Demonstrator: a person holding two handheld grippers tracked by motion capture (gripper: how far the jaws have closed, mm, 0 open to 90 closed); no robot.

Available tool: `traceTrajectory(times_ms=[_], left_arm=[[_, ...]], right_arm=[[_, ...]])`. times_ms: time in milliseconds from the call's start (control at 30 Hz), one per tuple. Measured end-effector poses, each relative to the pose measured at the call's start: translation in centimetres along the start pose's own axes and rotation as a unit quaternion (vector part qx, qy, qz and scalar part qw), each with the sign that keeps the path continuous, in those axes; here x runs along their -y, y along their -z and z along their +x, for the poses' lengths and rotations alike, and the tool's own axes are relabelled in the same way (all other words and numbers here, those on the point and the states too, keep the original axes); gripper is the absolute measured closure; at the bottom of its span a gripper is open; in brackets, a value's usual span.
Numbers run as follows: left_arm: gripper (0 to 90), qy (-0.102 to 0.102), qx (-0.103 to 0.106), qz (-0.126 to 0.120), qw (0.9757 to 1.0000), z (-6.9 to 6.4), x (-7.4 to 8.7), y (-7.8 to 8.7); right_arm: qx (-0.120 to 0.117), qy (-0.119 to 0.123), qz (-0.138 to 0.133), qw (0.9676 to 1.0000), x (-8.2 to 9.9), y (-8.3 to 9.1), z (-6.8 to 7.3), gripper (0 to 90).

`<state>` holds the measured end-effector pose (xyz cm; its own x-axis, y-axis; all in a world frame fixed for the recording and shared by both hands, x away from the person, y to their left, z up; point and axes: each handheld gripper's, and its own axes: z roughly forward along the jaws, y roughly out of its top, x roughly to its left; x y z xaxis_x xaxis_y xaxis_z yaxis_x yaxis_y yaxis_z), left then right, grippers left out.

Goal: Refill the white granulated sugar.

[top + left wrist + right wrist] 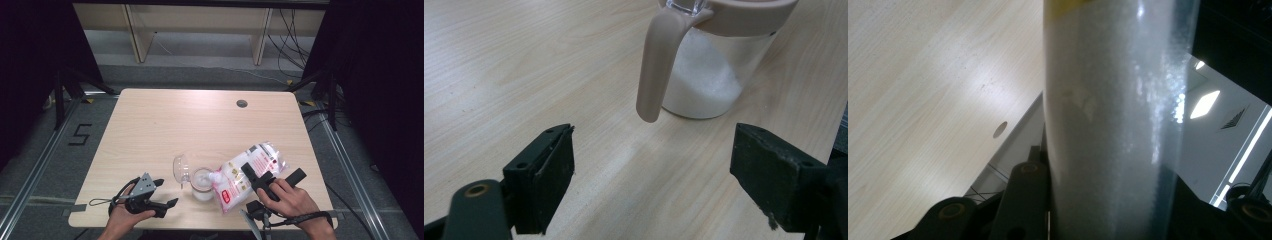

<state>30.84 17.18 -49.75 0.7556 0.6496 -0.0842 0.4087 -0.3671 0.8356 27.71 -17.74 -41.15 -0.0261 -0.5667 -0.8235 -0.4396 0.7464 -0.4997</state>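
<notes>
A clear jar [202, 186] with a beige rim stands near the table's front edge, part full of white granules, its clear lid [180, 169] swung open to the left. My right gripper [272, 172] is shut on a clear bag of white granules with a red label [235, 182]. The bag is tilted with its low corner over the jar's mouth. In the right gripper view the bag [1113, 125] rises between the jaws. My left gripper [166, 193] lies open on the table left of the jar. In the left gripper view, its jaws [654, 170] stand wide before the jar [704, 75] and its beige handle [656, 65].
The light wooden table [165, 125] has a round cable hole [242, 103] at the back right. Its front edge runs just under both hands. Grey floor, wooden frame legs [137, 35] and dark curtains surround the table.
</notes>
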Motion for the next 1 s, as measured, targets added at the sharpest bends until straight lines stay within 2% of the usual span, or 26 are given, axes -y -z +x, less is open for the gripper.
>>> traceTrajectory(times_ms=[100,133,200,233,300,333,467,1000], left_arm=[[17.5,0.000,0.000,0.001,1.0000,0.01,-0.01,0.02],[17.5,0.000,0.000,0.001,1.0000,0.01,0.00,0.01],[17.5,0.002,0.002,-0.001,1.0000,-0.03,0.00,-0.01],[17.5,0.002,0.002,-0.001,1.0000,-0.02,0.00,-0.01],[17.5,0.002,0.002,-0.001,1.0000,-0.03,0.00,-0.02],[17.5,0.002,0.002,0.000,1.0000,-0.02,0.01,-0.01],[17.5,0.002,0.001,-0.001,1.0000,-0.02,0.00,-0.02],[17.5,-0.003,-0.001,0.002,1.0000,0.07,-0.03,0.06]], right_arm=[[0.000,0.000,-0.001,1.0000,0.04,-0.01,0.00,75.3],[-0.006,0.013,0.004,0.9999,0.09,0.06,-0.12,75.3],[-0.004,0.009,0.002,0.9999,0.11,0.06,-0.13,75.4],[0.001,-0.002,-0.001,1.0000,0.07,0.03,-0.01,75.4],[-0.004,0.009,0.003,0.9999,0.11,0.07,-0.14,75.4],[-0.002,-0.003,-0.001,1.0000,0.09,0.04,-0.03,75.4],[-0.007,-0.002,0.000,1.0000,0.16,0.04,-0.04,75.5],[-0.003,-0.005,0.000,1.0000,0.21,0.07,-0.01,75.7]])
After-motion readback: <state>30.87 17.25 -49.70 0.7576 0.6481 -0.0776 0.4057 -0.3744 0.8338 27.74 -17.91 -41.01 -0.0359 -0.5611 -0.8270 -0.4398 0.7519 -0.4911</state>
